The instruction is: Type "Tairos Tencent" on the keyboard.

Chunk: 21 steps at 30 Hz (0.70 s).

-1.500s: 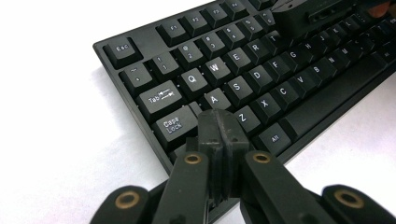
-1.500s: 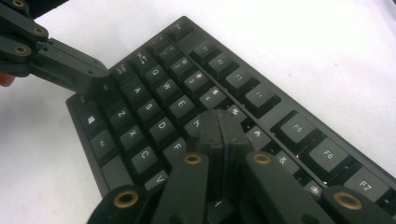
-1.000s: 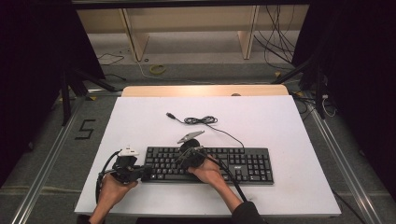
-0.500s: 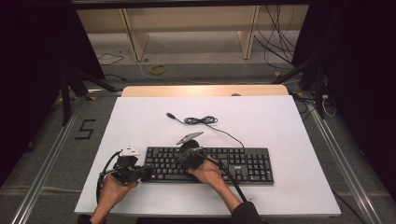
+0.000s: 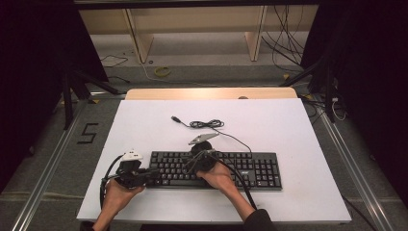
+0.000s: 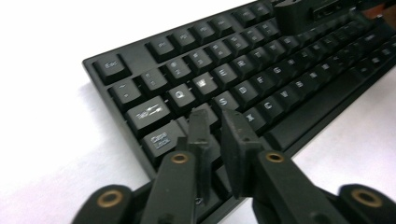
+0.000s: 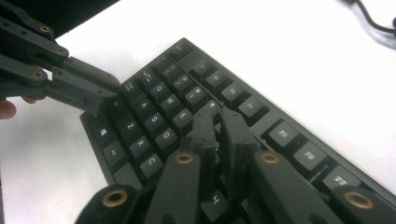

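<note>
Two tools are on the job, both over the left half of a black keyboard [image 5: 215,170] that lies on the white desk [image 5: 288,125], near its front edge and closer to the person. The left tool [image 5: 153,174] sits at the keyboard's left end, held low in the left hand [image 5: 115,195]. In the left gripper view its jaws have just been opening: a narrow gap shows between the two pads, nothing is caught in it, and the tips hover right over the keys beside Caps Lock, around the A and S. The right tool [image 5: 188,166] comes in from the right hand [image 5: 222,177] and points left across the letter keys. In the right gripper view its jaws have also just been opening, parted by a slim gap with no key pinched between them, tips above the middle letter rows; the left tool's jaws reach in over the keyboard's far corner. Whether either tip actually touches a keycap cannot be told. Behind the keyboard its black cable [image 5: 204,124] lies in a loose coil on the desk, plug end pointing left.
</note>
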Each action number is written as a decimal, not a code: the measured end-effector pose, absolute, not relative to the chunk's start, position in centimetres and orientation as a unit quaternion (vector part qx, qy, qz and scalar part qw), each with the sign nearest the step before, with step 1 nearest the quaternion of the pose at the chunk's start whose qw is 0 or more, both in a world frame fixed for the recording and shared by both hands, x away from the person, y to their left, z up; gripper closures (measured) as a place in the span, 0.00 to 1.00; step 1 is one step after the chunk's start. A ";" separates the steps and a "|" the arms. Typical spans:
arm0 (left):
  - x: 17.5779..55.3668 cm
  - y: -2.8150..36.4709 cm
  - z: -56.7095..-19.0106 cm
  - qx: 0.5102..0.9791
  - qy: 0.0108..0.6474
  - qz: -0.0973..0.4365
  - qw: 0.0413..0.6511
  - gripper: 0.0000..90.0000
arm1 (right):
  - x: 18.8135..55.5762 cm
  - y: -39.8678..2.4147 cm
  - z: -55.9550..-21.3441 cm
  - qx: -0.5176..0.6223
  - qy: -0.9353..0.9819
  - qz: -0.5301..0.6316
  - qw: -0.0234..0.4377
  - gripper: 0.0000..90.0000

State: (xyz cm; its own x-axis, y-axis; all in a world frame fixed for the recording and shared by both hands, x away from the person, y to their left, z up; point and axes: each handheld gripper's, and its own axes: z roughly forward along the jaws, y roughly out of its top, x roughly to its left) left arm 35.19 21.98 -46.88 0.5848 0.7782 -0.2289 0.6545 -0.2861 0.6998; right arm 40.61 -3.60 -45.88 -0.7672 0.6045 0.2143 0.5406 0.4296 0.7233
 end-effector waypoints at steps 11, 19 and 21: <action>35.1 21.9 -46.5 0.786 0.431 0.073 0.437 0.66 | 40.1 -5.3 -45.0 0.338 0.830 0.443 0.034 0.66; 35.2 21.6 -46.5 0.770 0.433 0.071 0.464 0.49 | 39.7 -6.7 -44.4 0.340 0.820 0.459 0.033 0.53; 35.2 21.6 -46.5 0.769 0.432 0.072 0.466 0.45 | 39.7 -7.0 -44.4 0.343 0.819 0.459 0.034 0.51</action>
State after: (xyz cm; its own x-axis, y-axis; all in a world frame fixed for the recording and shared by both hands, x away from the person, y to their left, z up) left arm 35.21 21.60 -46.49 0.6170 0.7309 -0.2918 0.5963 -0.1922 0.7794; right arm 39.70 -6.99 -44.36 -0.7629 0.5923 0.2592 0.5299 0.3431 0.7756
